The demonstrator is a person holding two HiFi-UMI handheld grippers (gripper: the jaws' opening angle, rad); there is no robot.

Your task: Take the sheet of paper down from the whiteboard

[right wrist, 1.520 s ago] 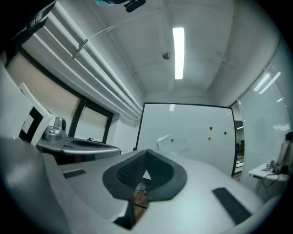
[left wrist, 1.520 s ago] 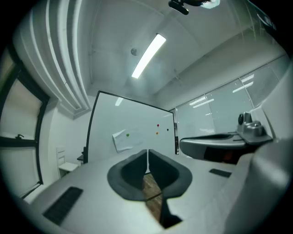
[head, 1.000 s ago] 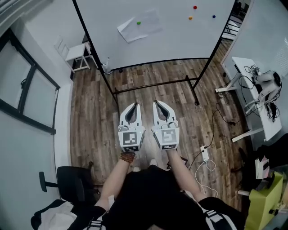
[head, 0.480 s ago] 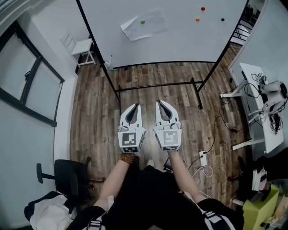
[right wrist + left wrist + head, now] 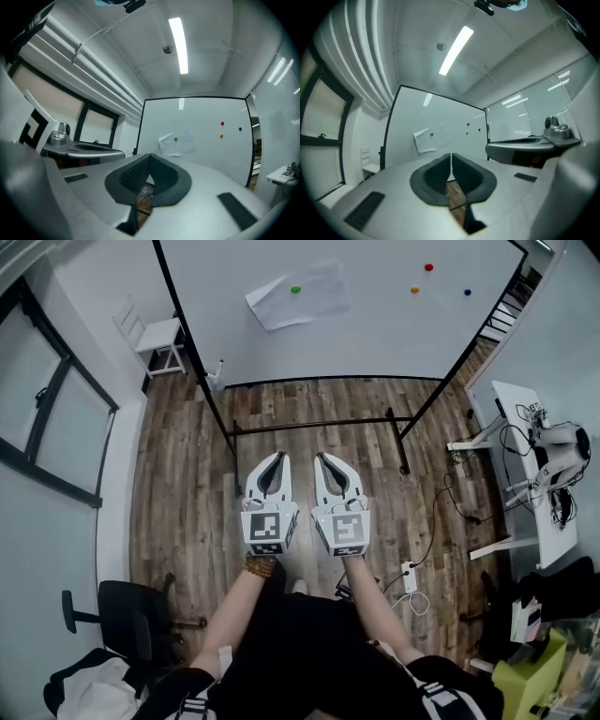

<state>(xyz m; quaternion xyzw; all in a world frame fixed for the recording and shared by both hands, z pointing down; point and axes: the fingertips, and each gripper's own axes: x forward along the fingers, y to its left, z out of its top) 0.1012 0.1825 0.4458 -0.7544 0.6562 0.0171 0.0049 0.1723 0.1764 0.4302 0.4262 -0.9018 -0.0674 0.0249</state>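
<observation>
A white sheet of paper hangs a little askew on the whiteboard, pinned by a green magnet. The paper also shows far ahead in both gripper views. My left gripper and right gripper are held side by side over the wooden floor, well short of the board. Both point level at the board, jaws shut with nothing between them.
Red, orange and blue magnets sit on the board's right part. The board's black stand and crossbar lie ahead. A white chair stands left, a desk with gear right, an office chair behind left.
Both grippers and the person have drifted a little across the floor before the board. The jaws stayed shut and nothing was touched.
</observation>
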